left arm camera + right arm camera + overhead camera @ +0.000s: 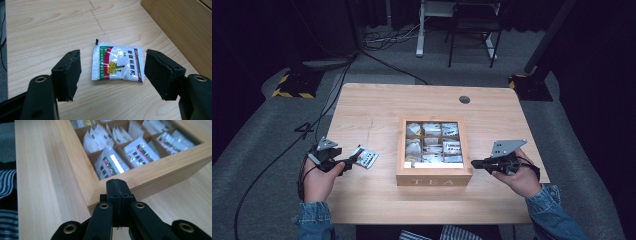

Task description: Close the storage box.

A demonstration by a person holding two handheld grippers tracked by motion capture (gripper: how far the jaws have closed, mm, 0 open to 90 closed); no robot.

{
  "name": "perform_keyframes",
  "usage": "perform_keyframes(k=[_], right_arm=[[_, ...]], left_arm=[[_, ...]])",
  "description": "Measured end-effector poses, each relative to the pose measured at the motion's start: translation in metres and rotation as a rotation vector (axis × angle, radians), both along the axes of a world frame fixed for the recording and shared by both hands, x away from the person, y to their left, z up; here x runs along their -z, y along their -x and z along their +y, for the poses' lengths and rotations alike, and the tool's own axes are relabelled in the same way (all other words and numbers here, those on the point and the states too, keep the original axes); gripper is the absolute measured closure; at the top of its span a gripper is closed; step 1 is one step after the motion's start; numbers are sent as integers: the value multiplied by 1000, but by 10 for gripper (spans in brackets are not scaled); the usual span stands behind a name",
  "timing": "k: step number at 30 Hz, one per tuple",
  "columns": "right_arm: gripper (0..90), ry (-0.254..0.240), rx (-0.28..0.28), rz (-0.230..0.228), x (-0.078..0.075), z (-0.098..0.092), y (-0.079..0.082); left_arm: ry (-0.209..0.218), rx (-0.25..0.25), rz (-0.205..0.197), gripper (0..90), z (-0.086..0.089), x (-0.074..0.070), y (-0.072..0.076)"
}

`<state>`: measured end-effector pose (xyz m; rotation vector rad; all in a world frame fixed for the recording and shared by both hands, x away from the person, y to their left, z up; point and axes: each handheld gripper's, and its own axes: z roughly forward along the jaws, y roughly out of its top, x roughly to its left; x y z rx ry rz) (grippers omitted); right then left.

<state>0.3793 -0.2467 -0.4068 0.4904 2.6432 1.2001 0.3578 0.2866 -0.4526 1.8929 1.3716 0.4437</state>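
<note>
A white tea sachet with red and green stripes and a yellow flower print lies flat on the wooden table, left of the tea box; the sachet sits just ahead of my left gripper. That left gripper is open, with its jaws wide apart on either side of the sachet and clear of it. The wooden tea box, marked TEA, holds several sachets in compartments. My right gripper is shut and empty, at the box's near right corner.
The box wall rises to the right of the left gripper. A round cable hole is at the table's back. Cables run over the grey floor at the left. A chair and desk legs stand behind.
</note>
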Motion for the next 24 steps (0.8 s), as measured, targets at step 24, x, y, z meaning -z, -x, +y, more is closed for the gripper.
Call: perform_keyframes(k=[24], right_arm=[[891, -130, 335, -60, 23, -80, -44]], left_arm=[[-70, -84, 44, 289, 28, 20, 3]])
